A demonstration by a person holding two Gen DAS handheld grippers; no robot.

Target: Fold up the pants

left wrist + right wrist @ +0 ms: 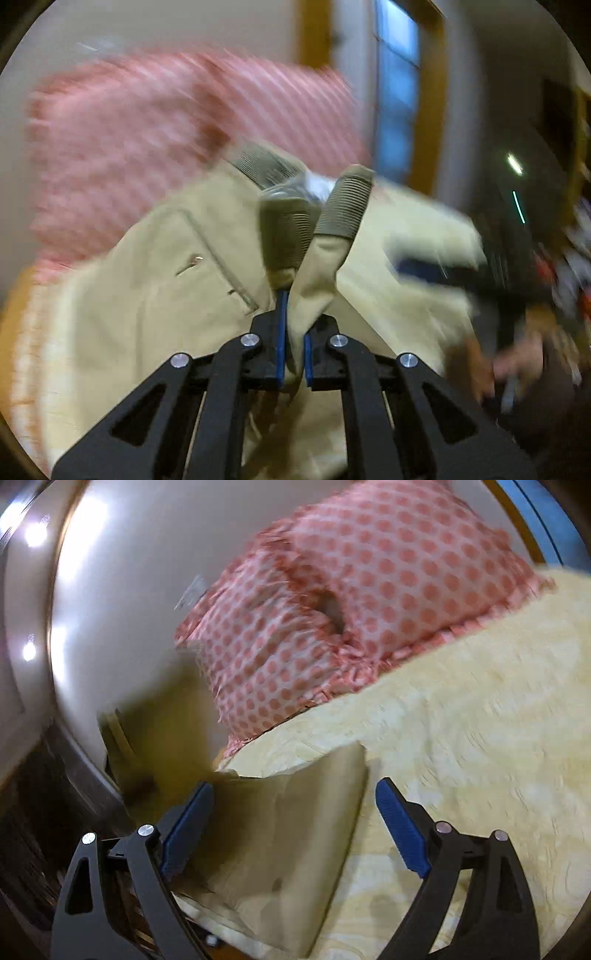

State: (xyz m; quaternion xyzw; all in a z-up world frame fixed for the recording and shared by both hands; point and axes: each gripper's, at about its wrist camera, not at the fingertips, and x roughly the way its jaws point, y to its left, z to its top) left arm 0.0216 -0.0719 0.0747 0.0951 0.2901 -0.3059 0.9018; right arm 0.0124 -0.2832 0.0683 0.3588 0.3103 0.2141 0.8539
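The khaki pants [177, 295] have a ribbed grey-green waistband [343, 206] and a pocket slit. In the left wrist view my left gripper [293, 332] is shut on a bunched fold of the pants just below the waistband and holds them up. In the right wrist view a flat khaki part of the pants [288, 842] lies on the yellow bed cover [480, 738]. My right gripper [295, 805] is open, its blue pads either side of that cloth, holding nothing.
A pink polka-dot pillow [369, 602] lies at the head of the bed, against a pale wall; it also shows blurred in the left wrist view [147, 140]. The bed's edge and dark floor [37, 812] are at the left. A window [399, 92] and dark furniture are at the right.
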